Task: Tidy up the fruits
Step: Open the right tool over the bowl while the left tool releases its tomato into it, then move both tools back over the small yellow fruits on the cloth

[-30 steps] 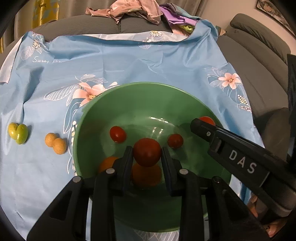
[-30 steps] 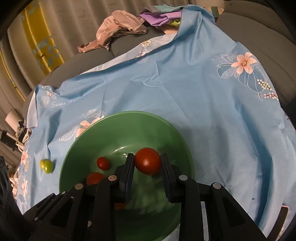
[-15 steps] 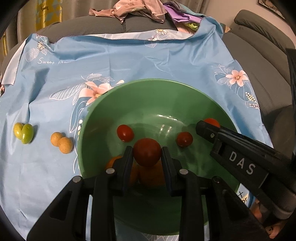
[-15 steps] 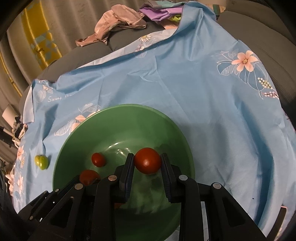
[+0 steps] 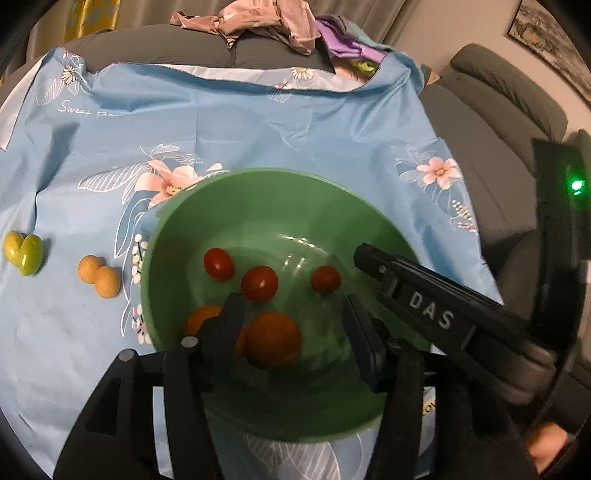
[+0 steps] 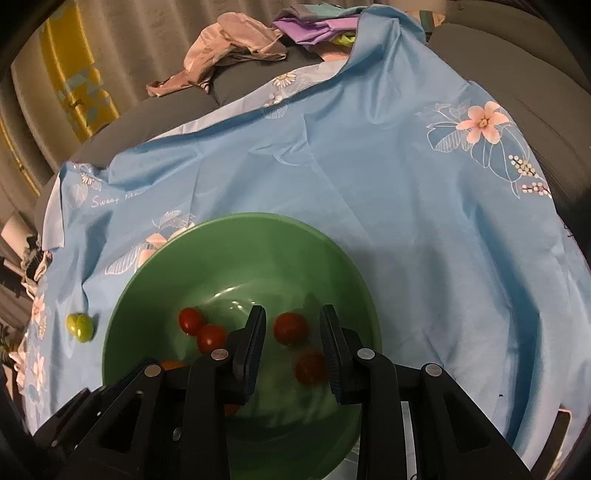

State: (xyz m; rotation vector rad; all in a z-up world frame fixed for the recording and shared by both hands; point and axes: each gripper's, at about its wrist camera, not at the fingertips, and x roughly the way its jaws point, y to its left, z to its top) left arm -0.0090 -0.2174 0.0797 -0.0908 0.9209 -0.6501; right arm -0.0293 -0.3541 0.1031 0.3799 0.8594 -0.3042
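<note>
My left claw (image 5: 291, 328) hangs over the near half of the green bowl (image 5: 258, 184), fingers spread wide and pinching nothing. Between the fingertips, inside the bowl, lies an orange fruit (image 5: 273, 345); a second orange fruit (image 5: 201, 321) sits partly hidden behind my left finger (image 5: 229, 325). Three red cherry tomatoes rest further in on the bowl floor: one toward the left wall (image 5: 218, 264), one near the centre (image 5: 259, 283), one to the right (image 5: 325, 279).

My right claw (image 6: 293, 343) is also angled down into the bowl from the near right side, fingers spread and gripping nothing. In the left wrist view its body, marked DAS, crosses the bowl's right rim. In the right wrist view, a red tomato (image 6: 290, 328) lies between its fingertips, and a blurred red tomato (image 6: 309, 367) sits lower, close to the right finger; I cannot tell whether it touches the bowl.

The bowl stands on a blue floral cloth (image 5: 240, 122), near its front edge. Left of the bowl, on the cloth, lie two touching tan fruits (image 5: 99, 276), and nearer the cloth's left edge two touching green fruits (image 5: 24, 253). Crumpled clothes (image 5: 258, 22) lie beyond the far edge of the cloth.
</note>
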